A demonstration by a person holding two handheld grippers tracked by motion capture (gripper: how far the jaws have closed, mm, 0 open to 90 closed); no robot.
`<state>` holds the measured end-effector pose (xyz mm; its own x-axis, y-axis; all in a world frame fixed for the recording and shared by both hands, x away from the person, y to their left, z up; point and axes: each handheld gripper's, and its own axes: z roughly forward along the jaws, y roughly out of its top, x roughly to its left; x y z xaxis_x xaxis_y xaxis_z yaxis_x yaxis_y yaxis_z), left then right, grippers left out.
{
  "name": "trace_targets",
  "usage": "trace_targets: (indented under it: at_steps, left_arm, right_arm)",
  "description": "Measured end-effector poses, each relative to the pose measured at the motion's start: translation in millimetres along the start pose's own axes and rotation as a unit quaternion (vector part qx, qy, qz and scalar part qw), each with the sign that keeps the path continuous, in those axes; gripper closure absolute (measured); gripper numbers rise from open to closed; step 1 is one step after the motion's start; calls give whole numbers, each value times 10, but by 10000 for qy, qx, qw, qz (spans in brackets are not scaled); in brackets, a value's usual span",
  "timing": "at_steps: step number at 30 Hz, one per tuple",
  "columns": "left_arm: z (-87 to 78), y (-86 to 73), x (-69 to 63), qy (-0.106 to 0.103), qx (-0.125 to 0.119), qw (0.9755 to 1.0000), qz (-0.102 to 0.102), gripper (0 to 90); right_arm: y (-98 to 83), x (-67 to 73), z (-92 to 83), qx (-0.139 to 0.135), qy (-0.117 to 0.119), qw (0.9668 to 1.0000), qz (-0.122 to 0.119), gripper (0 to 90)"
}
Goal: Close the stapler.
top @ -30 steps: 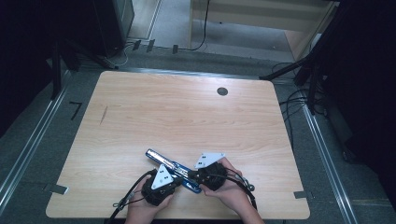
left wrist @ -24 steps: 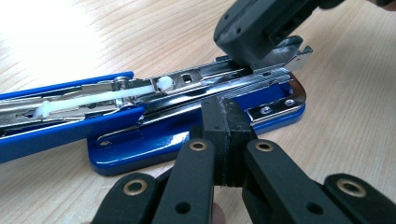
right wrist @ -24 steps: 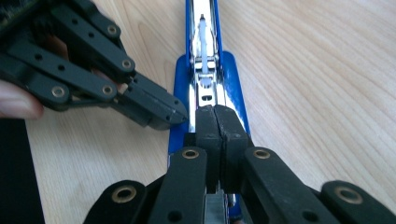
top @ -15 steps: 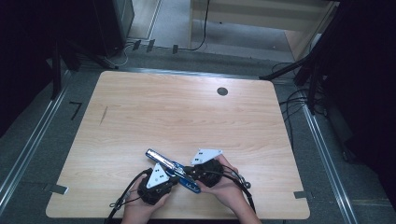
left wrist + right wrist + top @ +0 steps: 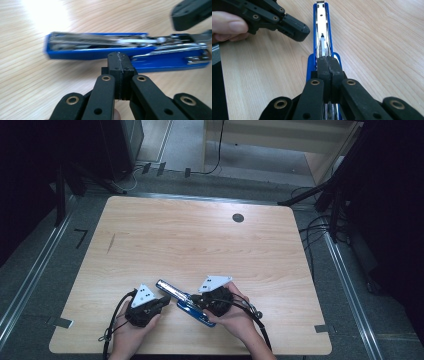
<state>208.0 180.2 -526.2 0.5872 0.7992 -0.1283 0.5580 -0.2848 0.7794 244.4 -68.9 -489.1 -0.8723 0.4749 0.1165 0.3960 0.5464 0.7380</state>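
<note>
A: Where is the stapler?

B: It lies on the wooden table, near the front edge, between the two hands. It is blue and swung open, so its metal staple channel faces up.

A: State of the right gripper?

B: Its jaws are closed together, pads touching along their full length. In the right gripper view they sit directly over the rear end of the stapler. Whether they pinch any part of it cannot be told from the views.

A: And the left gripper?

B: Its jaws are also closed, pads pressed together, with nothing between them. In the left gripper view the tip stands just beside the long side of the stapler, slightly apart from it.

A: Are the two grippers in contact?

B: No. In the high view the left gripper sits to the left of the stapler and the right gripper at its rear end.
</note>
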Motion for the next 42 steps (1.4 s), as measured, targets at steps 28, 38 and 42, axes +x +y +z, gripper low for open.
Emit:
trace_targets:
  at_steps: [28,38,42]
  left_arm:
    - [98,30,164,207,199,9989,-374,900]
    - [94,33,162,203,136,9990,-370,900]
    - [97,36,154,191,121,9992,-344,900]
  right_arm:
    - [220,25,379,120,-69,9999,-35,900]
    - [287,25,426,75,-87,9999,-47,900]
    - [313,42,451,36,-92,9999,-68,900]
